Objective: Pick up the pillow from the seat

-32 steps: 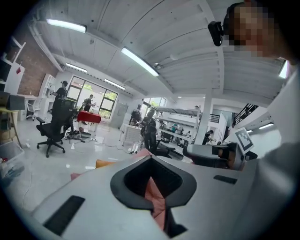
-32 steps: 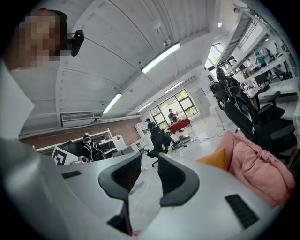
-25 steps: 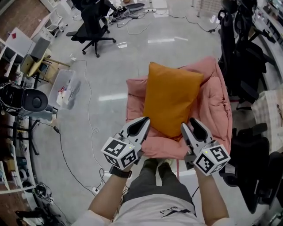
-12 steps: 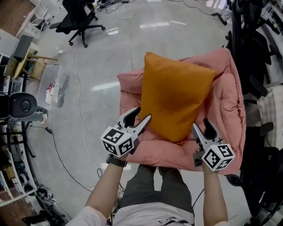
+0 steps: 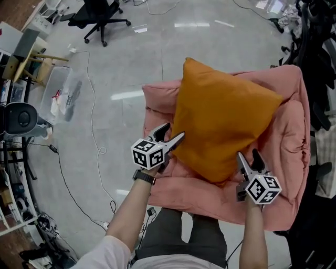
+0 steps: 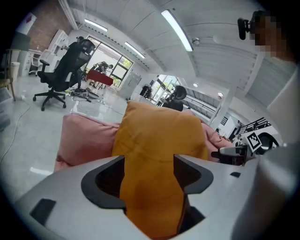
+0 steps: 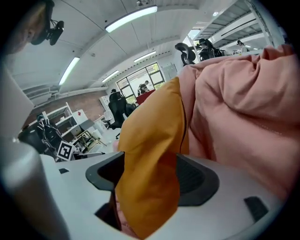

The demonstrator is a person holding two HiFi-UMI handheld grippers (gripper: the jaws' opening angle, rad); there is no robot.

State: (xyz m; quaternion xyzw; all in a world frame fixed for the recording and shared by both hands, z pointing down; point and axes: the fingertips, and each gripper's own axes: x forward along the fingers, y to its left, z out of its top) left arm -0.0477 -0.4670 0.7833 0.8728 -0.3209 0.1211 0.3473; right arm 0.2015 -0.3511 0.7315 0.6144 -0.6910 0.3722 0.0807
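Pillow [image 5: 223, 128]: orange, square, on the pink padded seat [image 5: 286, 157], tilted up with its top corner toward the floor [image 5: 131, 68] beyond. Whether its lower edge is clear of the padding, I cannot tell.

My left gripper [image 5: 174, 131]: at the pillow's left edge. In the left gripper view the orange fabric [image 6: 157, 154] fills the gap and both jaws press on it, a firm pinch. The seat's pink edge [image 6: 84, 140] shows behind it.

My right gripper [image 5: 248, 155]: at the pillow's lower right edge, over the seat's front padding. In the right gripper view a fold of the orange fabric [image 7: 152, 159] hangs between the jaws and they pinch it; the pink padding [image 7: 239, 108] bulges just beside it on the right.

Wristwatch [image 5: 143, 177]: dark band on my left wrist.

Surroundings: black office chair [image 5: 100, 16], well apart at top left; a thin cable [image 5: 94, 105] trailing over the floor; a clear plastic bin [image 5: 60, 97] near the left edge.
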